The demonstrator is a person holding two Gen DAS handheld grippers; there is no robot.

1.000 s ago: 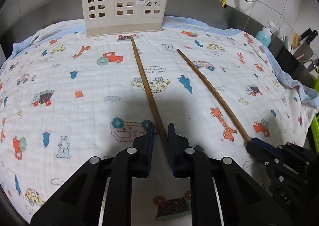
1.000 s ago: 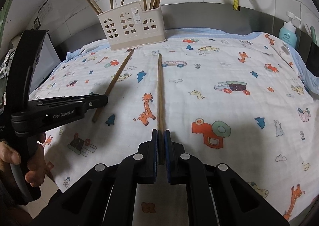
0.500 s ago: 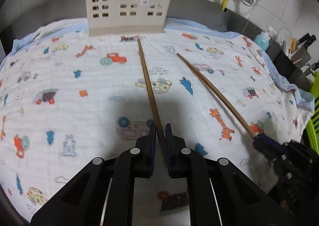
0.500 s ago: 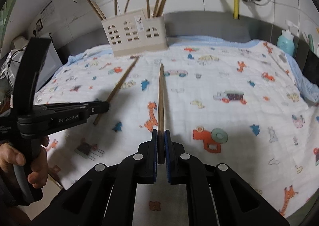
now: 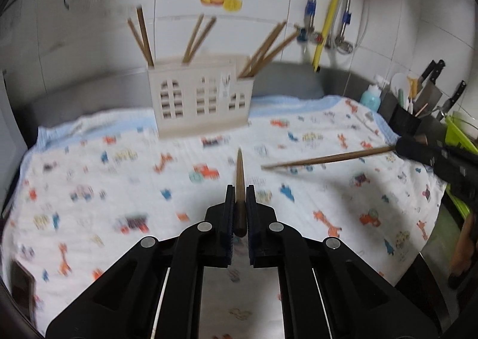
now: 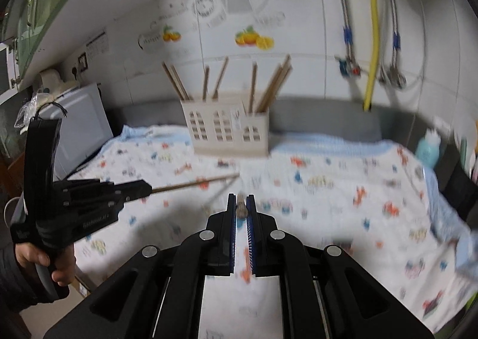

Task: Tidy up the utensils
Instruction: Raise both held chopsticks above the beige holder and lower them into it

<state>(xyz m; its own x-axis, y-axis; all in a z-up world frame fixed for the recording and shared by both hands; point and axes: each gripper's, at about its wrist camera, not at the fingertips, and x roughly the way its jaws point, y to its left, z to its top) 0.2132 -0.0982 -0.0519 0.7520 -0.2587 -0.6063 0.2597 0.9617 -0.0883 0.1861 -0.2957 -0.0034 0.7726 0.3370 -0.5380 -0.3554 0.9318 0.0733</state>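
My left gripper (image 5: 240, 189) is shut on a brown chopstick (image 5: 239, 171), held above the cloth and pointing toward the cream utensil holder (image 5: 200, 98). My right gripper (image 6: 241, 199) is shut on a second chopstick (image 6: 241, 208), seen end-on between its pads. In the left wrist view the right gripper (image 5: 418, 147) enters from the right with its chopstick (image 5: 325, 159) level above the cloth. In the right wrist view the left gripper (image 6: 131, 191) enters from the left with its chopstick (image 6: 195, 183). The holder (image 6: 228, 133) holds several upright chopsticks.
A white cloth printed with cartoons (image 5: 119, 183) covers the counter. A knife block with utensils (image 5: 418, 106) and a blue bottle (image 5: 370, 98) stand at the right. A tiled wall with pipes (image 5: 331, 10) rises behind. A white appliance (image 6: 80, 124) stands at the left.
Both grippers have lifted their chopsticks off the cloth and tilted up, so the views now look level at the holder and wall. The left gripper closed tight on its chopstick.
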